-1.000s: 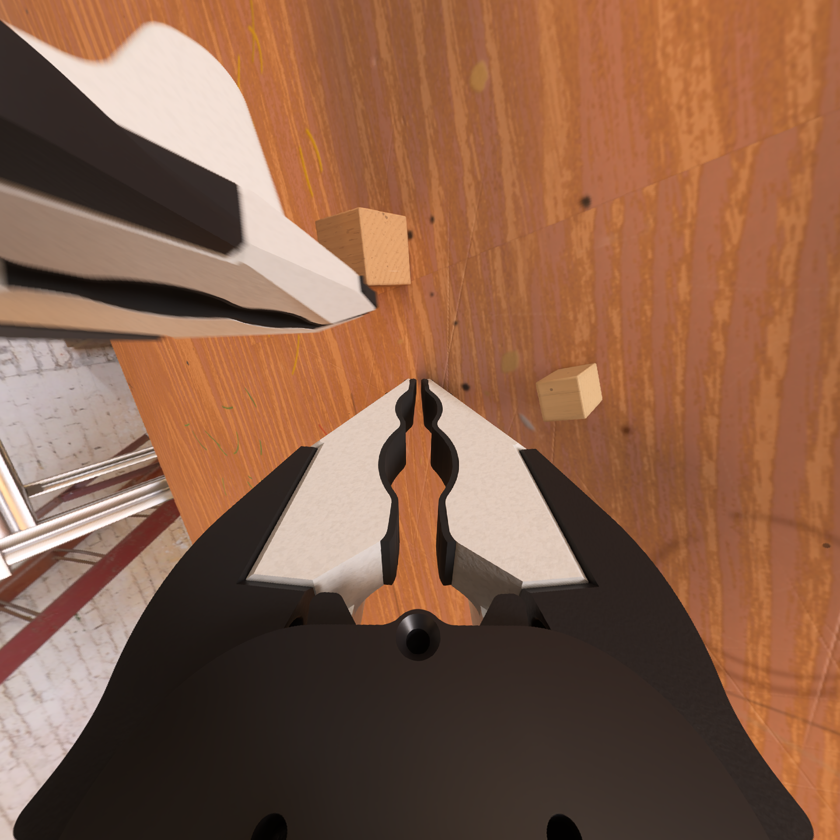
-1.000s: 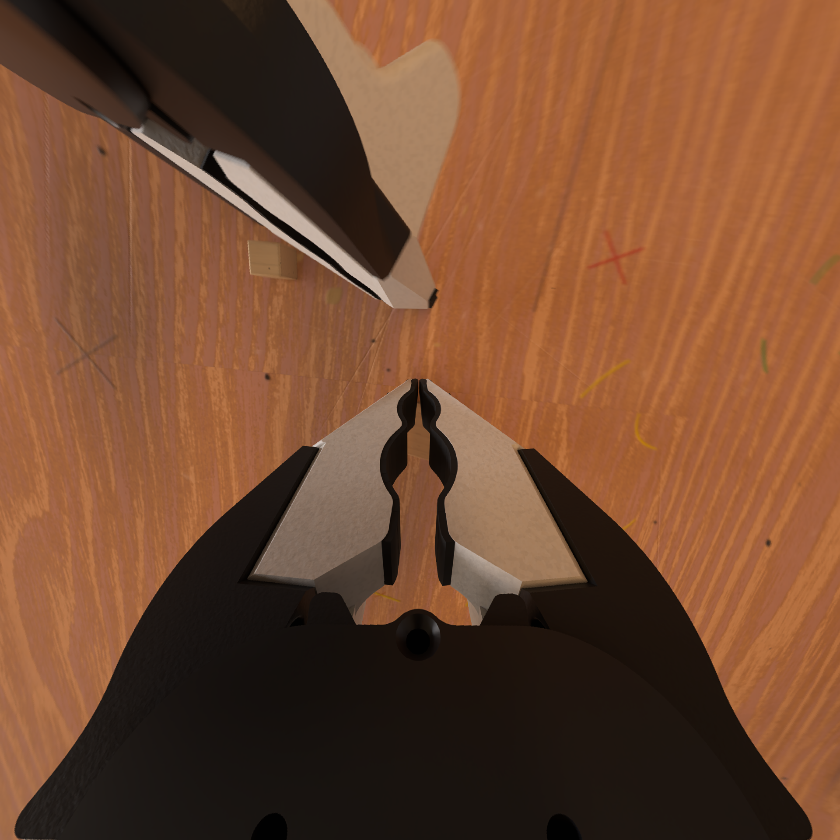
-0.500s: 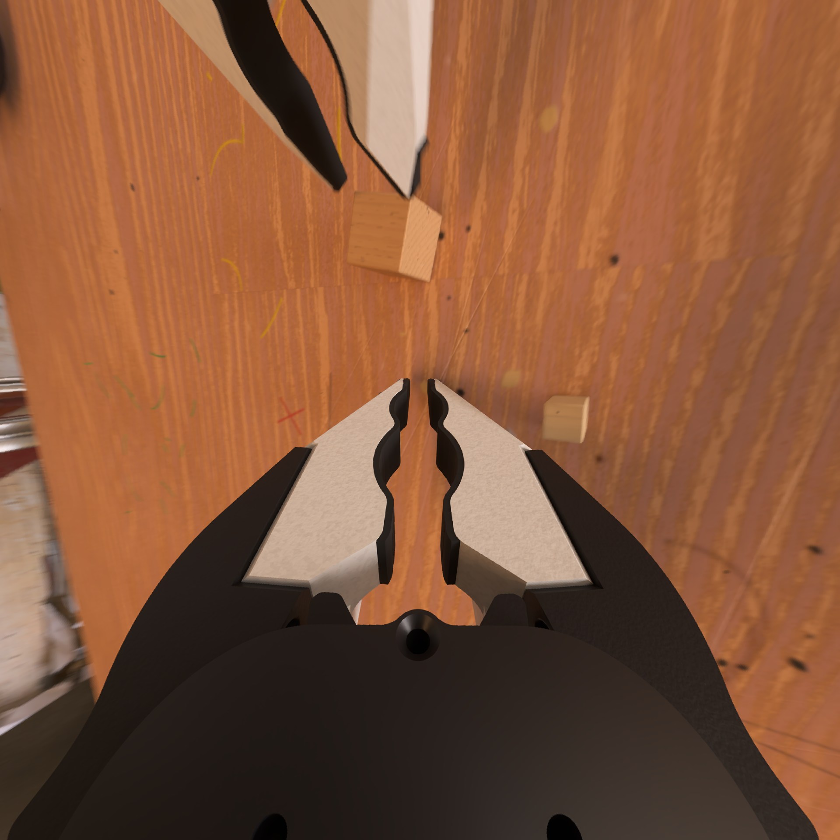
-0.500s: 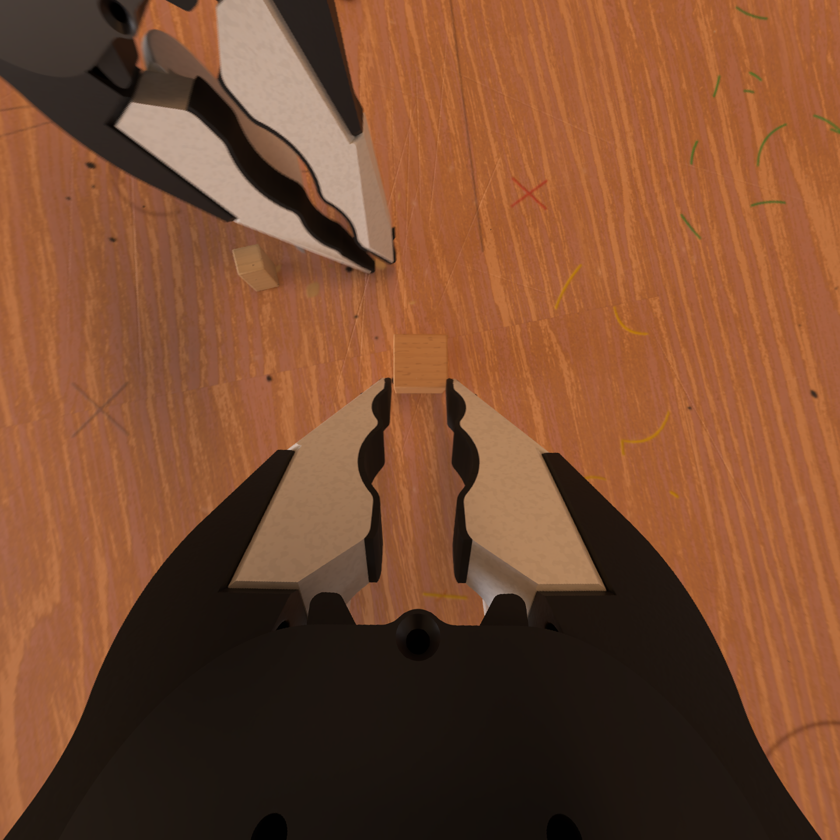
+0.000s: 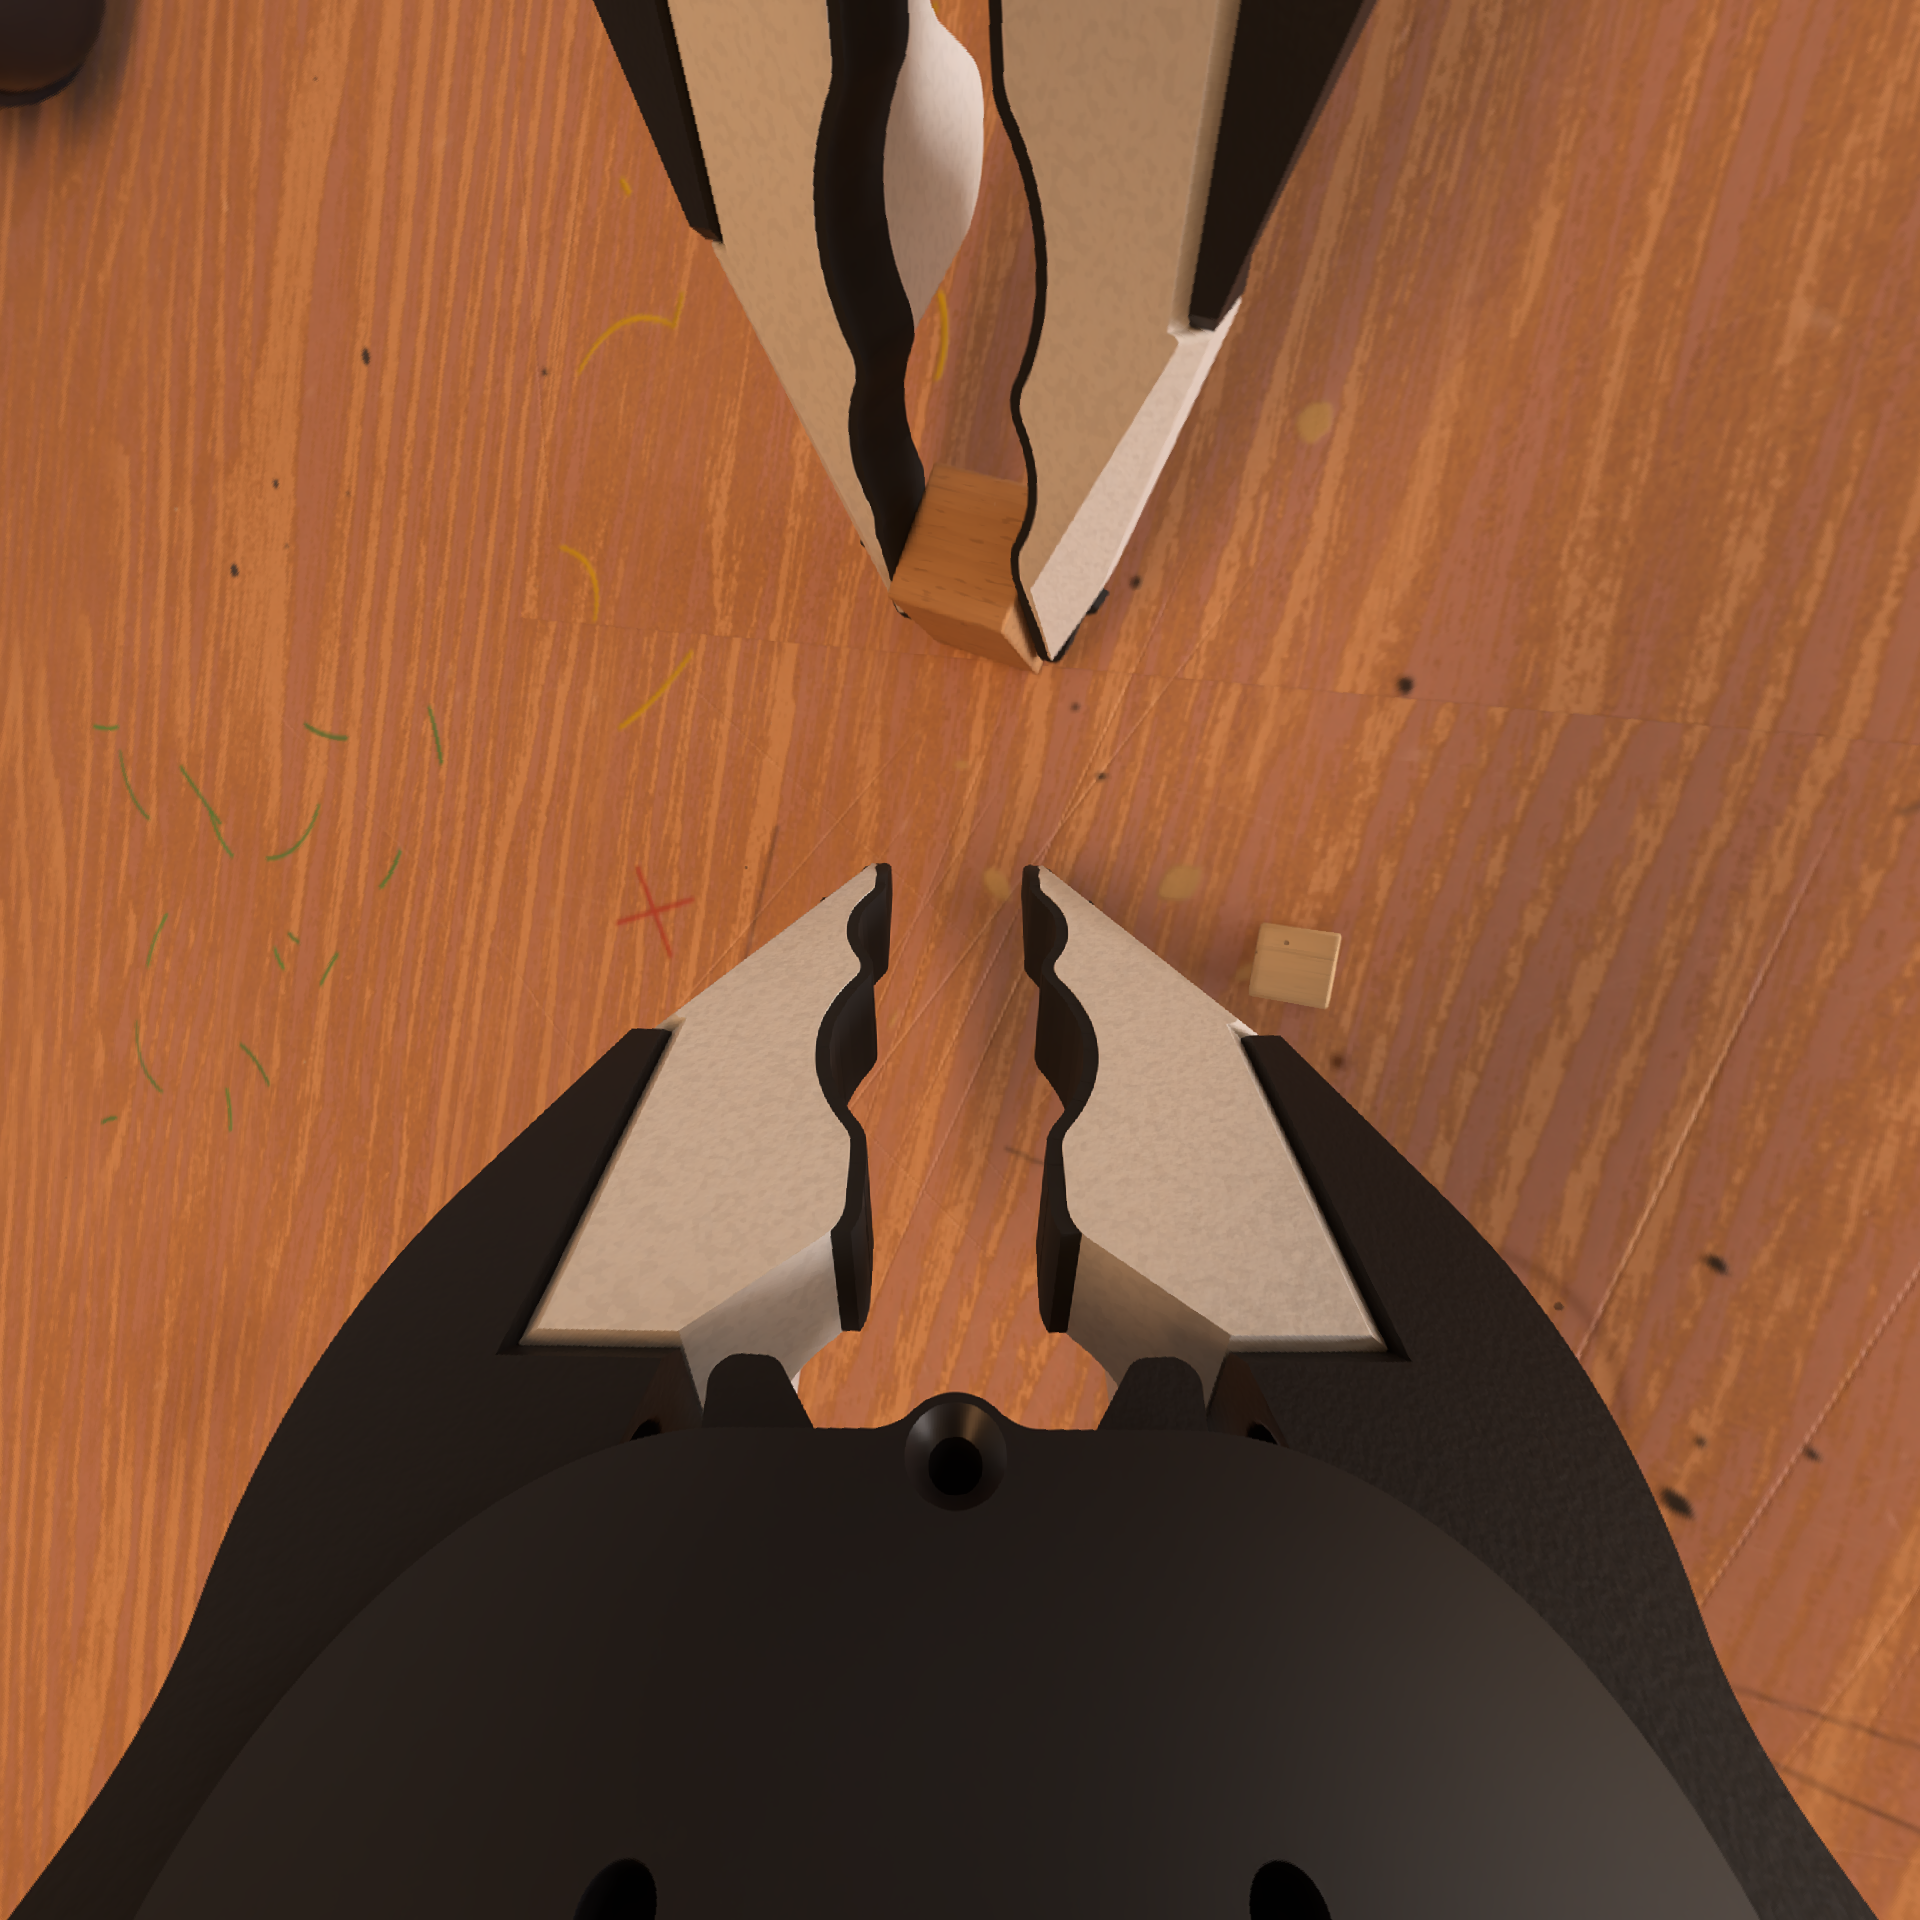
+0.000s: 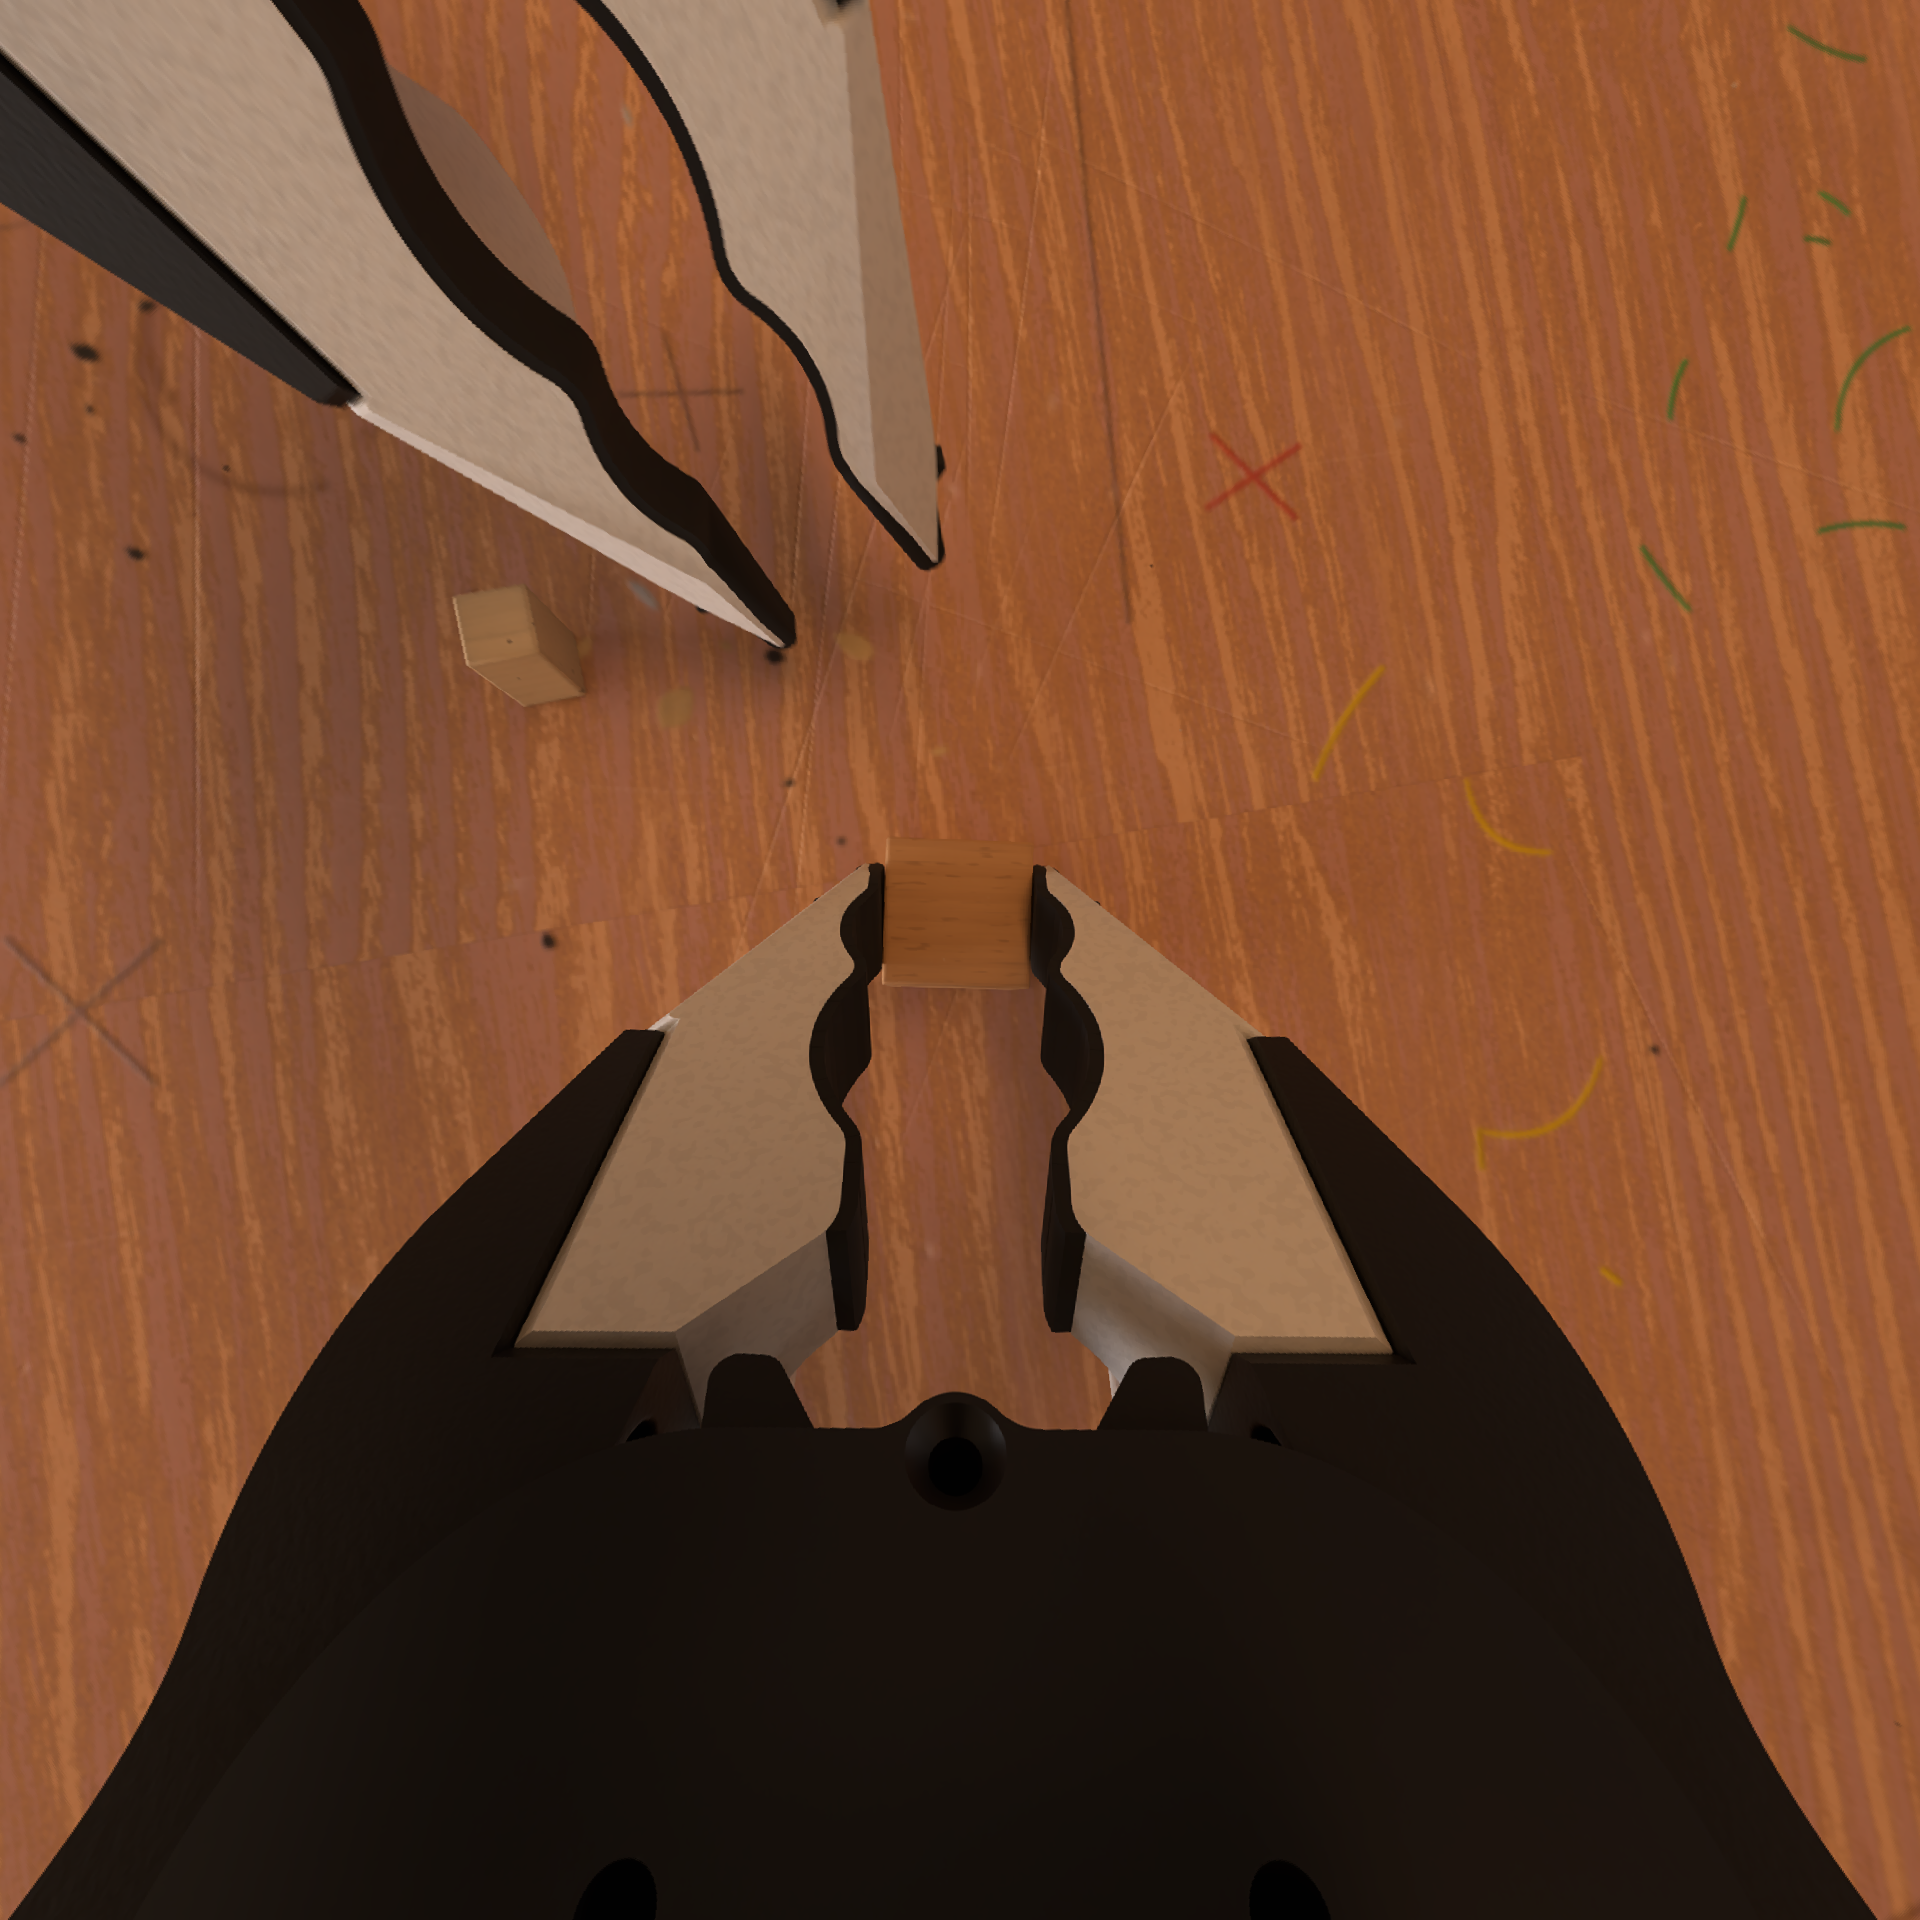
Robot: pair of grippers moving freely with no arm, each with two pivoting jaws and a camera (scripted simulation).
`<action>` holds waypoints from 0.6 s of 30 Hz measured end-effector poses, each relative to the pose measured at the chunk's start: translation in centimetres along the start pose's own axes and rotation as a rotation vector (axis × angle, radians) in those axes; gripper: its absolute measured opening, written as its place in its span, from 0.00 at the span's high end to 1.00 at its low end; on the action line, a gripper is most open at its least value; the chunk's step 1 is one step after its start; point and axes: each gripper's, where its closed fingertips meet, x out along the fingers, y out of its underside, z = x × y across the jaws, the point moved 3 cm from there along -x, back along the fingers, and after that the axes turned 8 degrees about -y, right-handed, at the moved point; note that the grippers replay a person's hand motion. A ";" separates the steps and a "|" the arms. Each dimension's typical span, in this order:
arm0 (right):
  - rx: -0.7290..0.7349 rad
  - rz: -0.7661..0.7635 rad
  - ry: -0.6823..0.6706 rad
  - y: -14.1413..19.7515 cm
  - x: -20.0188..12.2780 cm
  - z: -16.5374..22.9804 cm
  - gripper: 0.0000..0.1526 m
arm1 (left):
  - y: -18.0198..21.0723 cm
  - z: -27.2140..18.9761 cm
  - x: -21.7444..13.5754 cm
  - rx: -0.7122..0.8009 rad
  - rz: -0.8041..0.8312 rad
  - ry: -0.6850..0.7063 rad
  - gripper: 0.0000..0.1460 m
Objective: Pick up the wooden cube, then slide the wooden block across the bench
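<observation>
The wooden cube (image 6: 951, 925) sits between the fingertips of my right gripper (image 6: 956, 883), whose pads touch its two sides, so it is shut on the cube. The left wrist view shows the same cube (image 5: 961, 566) pinched between the right gripper's (image 5: 975, 623) tips, low at the bench. A smaller pale wooden block (image 5: 1294, 966) lies on the bench just right of my left gripper (image 5: 956, 883), which is open and empty. In the right wrist view the block (image 6: 516, 644) lies left of the left gripper (image 6: 856, 598).
The orange wooden bench (image 5: 1558, 520) fills both views. It bears a red cross mark (image 5: 655, 909), green and yellow scribbles (image 5: 208, 810) and dark specks. A dark object (image 5: 31, 52) shows at the top left corner.
My right gripper opened, moved forward and now has the cube between its fingertips. My left gripper went from shut to open and turned so the right gripper is straight ahead.
</observation>
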 end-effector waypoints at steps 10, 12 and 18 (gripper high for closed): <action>-0.083 0.016 0.021 0.3 -2.9 -0.2 0.82 | -0.5 0.0 -1.2 -0.031 -0.041 -0.009 0.81; -0.080 0.027 0.024 0.7 -3.8 0.0 0.82 | -1.0 -0.8 -1.8 -0.031 -0.062 0.022 0.79; -0.087 0.083 -0.010 3.2 -5.5 1.9 0.82 | -1.5 -3.8 -3.2 -0.020 -0.095 0.131 0.76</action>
